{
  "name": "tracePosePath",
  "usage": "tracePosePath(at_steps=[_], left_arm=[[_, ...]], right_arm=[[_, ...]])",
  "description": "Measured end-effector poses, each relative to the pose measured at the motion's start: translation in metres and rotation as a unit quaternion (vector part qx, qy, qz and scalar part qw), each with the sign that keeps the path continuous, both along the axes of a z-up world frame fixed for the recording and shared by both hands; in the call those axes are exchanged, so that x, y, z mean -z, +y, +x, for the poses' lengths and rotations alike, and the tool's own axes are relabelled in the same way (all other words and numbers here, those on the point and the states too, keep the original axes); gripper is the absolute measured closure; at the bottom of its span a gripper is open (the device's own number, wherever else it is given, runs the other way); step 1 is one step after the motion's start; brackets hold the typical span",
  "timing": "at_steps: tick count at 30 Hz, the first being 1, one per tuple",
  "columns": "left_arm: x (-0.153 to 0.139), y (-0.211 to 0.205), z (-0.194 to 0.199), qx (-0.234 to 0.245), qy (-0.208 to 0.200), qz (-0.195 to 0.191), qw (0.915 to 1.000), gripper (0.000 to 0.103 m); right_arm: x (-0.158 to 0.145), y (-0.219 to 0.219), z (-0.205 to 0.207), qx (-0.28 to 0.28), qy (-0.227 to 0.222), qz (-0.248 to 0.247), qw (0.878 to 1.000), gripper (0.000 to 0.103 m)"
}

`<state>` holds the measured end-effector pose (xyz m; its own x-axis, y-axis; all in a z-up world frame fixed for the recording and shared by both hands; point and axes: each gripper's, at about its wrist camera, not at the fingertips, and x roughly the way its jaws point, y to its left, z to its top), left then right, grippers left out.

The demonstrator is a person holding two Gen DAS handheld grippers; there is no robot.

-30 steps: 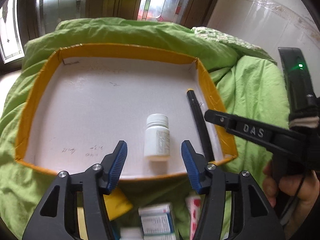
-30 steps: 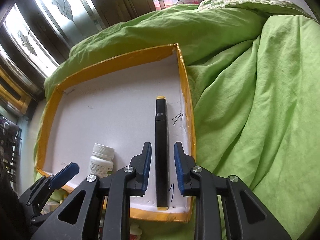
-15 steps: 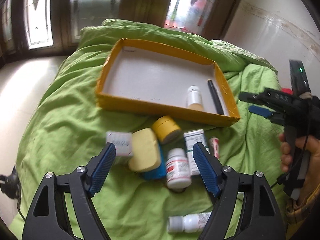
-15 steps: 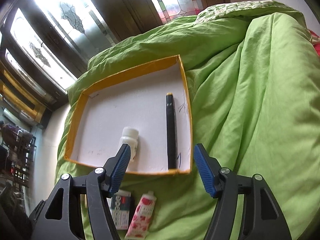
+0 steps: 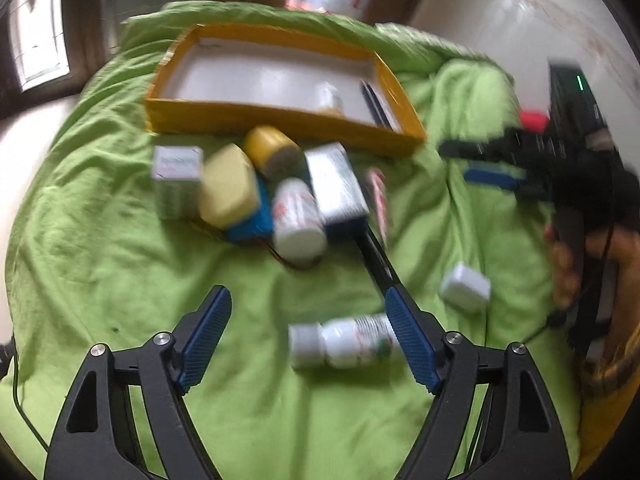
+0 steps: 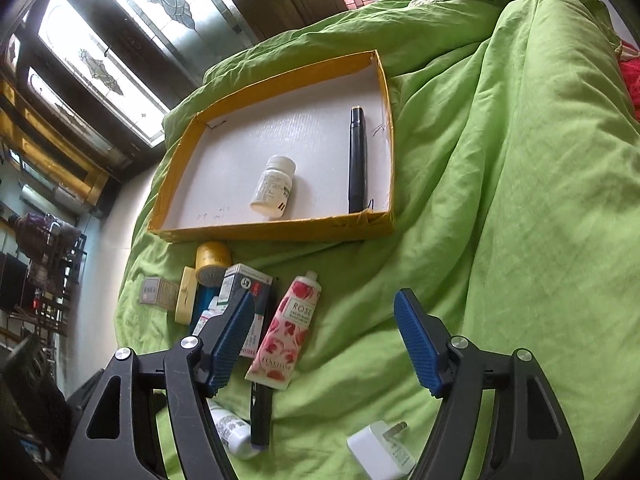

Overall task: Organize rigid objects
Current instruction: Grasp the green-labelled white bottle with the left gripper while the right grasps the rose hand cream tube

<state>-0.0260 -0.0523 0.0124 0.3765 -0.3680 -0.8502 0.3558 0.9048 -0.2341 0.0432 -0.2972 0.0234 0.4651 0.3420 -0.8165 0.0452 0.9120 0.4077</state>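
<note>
I see both jaws spread wide: left gripper (image 5: 307,340) over a round plastic bottle (image 5: 344,342), right gripper (image 6: 325,340) above rumpled green bedding (image 6: 500,220), cardboard tray (image 6: 280,230) beyond.

My left hand-held gripper (image 5: 308,340) is held with its jaws spread wide, blue pads (image 5: 206,336) facing each other across an open gap and gripping nothing. My right hand-held gripper (image 6: 324,344) is spread just as wide and is empty too. In the blurred left view my right hand (image 5: 576,268) seems wrapped around that gripper's black handle, out at my right side.
</note>
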Motion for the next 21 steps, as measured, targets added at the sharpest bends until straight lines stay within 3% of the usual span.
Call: tracePosePath(at_steps=[4, 6, 9, 12, 14, 15, 16, 18, 19, 21], left_arm=[[0.0, -0.032, -0.016, 0.092, -0.007, 0.06, 0.9939, 0.023], [0.001, -0.048, -0.023, 0.139, -0.022, 0.106, 0.9843, 0.023], [0.012, -0.071, -0.034, 0.204, -0.053, 0.193, 0.9584, 0.023], [0.027, -0.079, -0.034, 0.228, -0.042, 0.216, 0.9486, 0.024], [0.037, -0.085, -0.033, 0.237, -0.038, 0.23, 0.9429, 0.035], [0.042, -0.088, -0.031, 0.238, -0.038, 0.239, 0.9407, 0.046], [0.044, -0.089, -0.026, 0.23, -0.036, 0.245, 0.9412, 0.049], [0.037, -0.084, -0.014, 0.202, -0.033, 0.215, 0.9551, 0.051], [0.033, -0.081, -0.01, 0.187, -0.032, 0.201, 0.9609, 0.059], [0.029, -0.068, -0.001, 0.154, -0.018, 0.179, 0.9717, 0.067]], right_arm=[[0.0, 0.001, -0.007, -0.007, 0.007, -0.006, 1.0, 0.036], [0.0, 0.002, -0.013, -0.006, 0.01, -0.01, 1.0, 0.036], [0.0, 0.0, -0.019, -0.006, 0.017, -0.012, 1.0, 0.036], [0.0, 0.0, -0.026, -0.008, 0.027, -0.013, 1.0, 0.036], [0.003, 0.002, -0.03, -0.019, 0.039, -0.02, 0.999, 0.036], [0.005, 0.006, -0.031, -0.03, 0.05, -0.03, 0.998, 0.036], [0.008, 0.01, -0.032, -0.042, 0.062, -0.042, 0.996, 0.036], [0.015, 0.019, -0.035, -0.064, 0.075, -0.064, 0.993, 0.036], [0.016, 0.021, -0.035, -0.065, 0.076, -0.064, 0.993, 0.036], [0.021, 0.019, -0.034, -0.055, 0.083, -0.04, 0.994, 0.036]])
